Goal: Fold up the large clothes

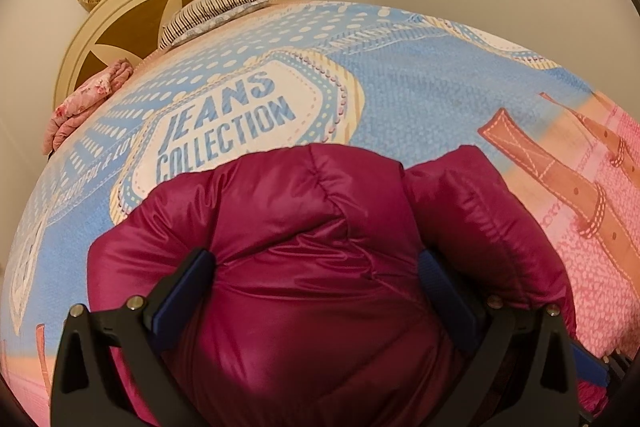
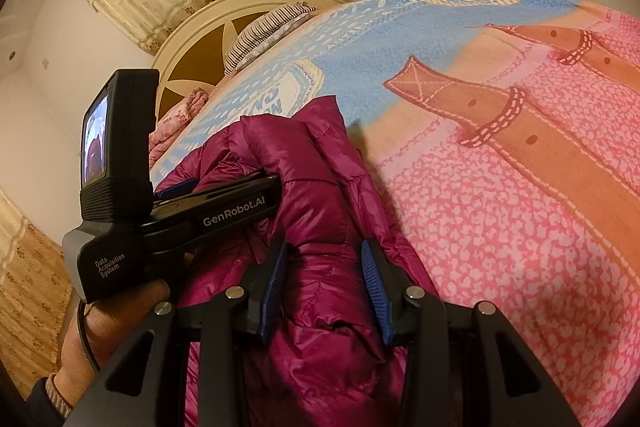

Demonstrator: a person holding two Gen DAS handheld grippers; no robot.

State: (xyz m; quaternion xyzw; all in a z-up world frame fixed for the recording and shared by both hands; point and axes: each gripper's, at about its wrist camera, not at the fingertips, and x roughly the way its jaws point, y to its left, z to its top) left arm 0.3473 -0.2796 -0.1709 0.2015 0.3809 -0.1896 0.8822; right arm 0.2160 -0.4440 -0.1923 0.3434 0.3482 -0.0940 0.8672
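On the bed [image 1: 400, 75], low in both frames, lies the puffy, slippery, light jacket [image 1: 304, 227], best gripped at quilted seams, each hand-held gripper, left [image 1: 316, 267] and right [image 2: 324, 259], clamping a fold of it, part open.

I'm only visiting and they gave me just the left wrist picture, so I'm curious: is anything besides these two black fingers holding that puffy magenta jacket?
Observer: Yes. The right gripper is closed on a fold of the jacket, beside the left gripper.
Operator: And what carries the left one?
Observer: A person's hand grips its handle from below.
Operator: Anything else on that tool I can't see?
Observer: A small screen stands on its back, lit, showing a magenta shape.
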